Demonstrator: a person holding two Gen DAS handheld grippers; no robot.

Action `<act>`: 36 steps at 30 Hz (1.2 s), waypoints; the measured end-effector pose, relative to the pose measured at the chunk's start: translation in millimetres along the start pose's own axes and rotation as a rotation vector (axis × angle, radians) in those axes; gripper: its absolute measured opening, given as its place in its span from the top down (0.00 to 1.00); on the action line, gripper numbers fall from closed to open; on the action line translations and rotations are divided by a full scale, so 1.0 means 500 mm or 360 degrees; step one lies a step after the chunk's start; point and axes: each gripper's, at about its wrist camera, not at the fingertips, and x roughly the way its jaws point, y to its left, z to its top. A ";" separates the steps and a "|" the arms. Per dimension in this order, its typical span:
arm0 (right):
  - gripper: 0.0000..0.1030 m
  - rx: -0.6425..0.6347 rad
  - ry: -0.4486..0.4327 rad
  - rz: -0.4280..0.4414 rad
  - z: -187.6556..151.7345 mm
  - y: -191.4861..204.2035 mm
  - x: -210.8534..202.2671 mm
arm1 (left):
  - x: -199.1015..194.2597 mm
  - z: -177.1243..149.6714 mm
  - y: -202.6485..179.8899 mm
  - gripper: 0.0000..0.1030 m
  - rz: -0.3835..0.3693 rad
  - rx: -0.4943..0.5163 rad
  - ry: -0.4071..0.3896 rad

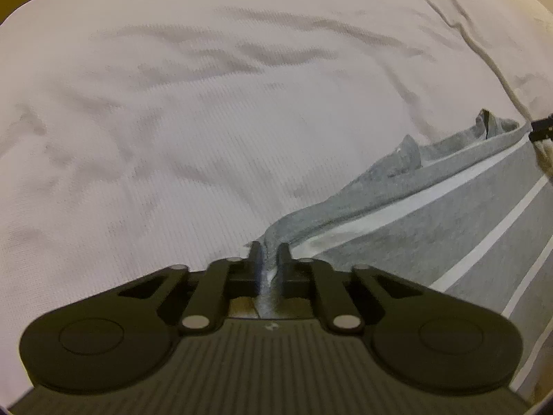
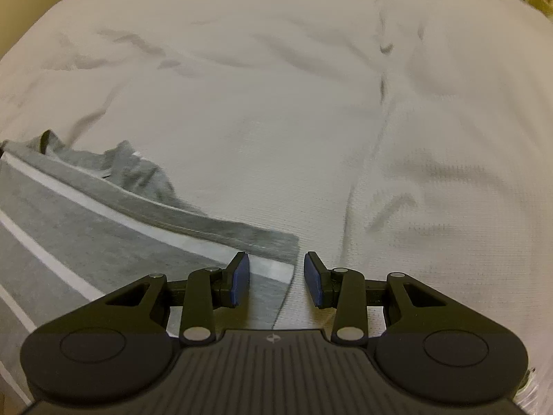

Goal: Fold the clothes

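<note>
- Our left gripper (image 1: 269,254) was pinched tight on a corner of the one grey, white-striped garment (image 1: 449,228), the cloth bunched between its two fingers.
- Our right gripper (image 2: 276,278) had its two blue pads (image 2: 242,278) spread apart, holding nothing, straddling the garment's (image 2: 103,235) other corner edge.
- We counted three white stripes on the garment in the left view.
- It lay on one wrinkled white bedsheet (image 1: 172,121), stretching between the two grippers.
</note>
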 end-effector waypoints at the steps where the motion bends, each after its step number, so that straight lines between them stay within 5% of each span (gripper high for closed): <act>1: 0.63 0.0030 0.0002 0.0009 0.001 -0.006 0.003 | 0.001 0.000 -0.001 1.00 0.0007 0.0012 0.0004; 3: 0.82 0.0089 -0.0026 0.0001 0.004 -0.014 -0.001 | 0.000 0.001 -0.004 1.00 0.0032 0.0035 0.0001; 4: 1.00 0.0114 -0.0056 -0.0008 0.008 -0.014 -0.010 | -0.005 0.003 -0.006 1.00 0.0046 0.0041 -0.0017; 9: 1.00 0.0090 -0.0185 -0.0077 0.020 -0.008 -0.048 | -0.057 0.012 -0.001 1.00 0.0083 -0.0001 -0.0170; 20: 1.00 0.0144 -0.0349 -0.0221 0.014 -0.006 -0.079 | -0.082 -0.013 0.019 1.00 0.0159 -0.0079 -0.0245; 25: 1.00 0.0270 -0.0300 -0.0243 0.016 -0.044 -0.050 | -0.041 -0.018 0.051 1.00 0.0191 -0.0191 -0.0179; 30: 1.00 0.0242 -0.0243 -0.0099 0.011 -0.029 -0.035 | -0.013 -0.015 0.041 1.00 0.0163 -0.0133 -0.0137; 31: 0.97 0.0254 -0.0240 -0.0056 0.010 -0.026 -0.033 | -0.010 -0.013 0.037 1.00 0.0156 -0.0118 -0.0135; 35: 0.58 0.0312 -0.0250 0.0134 0.014 -0.020 -0.026 | -0.003 -0.010 0.036 1.00 0.0143 -0.0097 -0.0129; 36: 0.57 0.0305 -0.0234 0.0153 0.018 -0.016 -0.018 | -0.003 -0.010 0.037 1.00 0.0141 -0.0093 -0.0125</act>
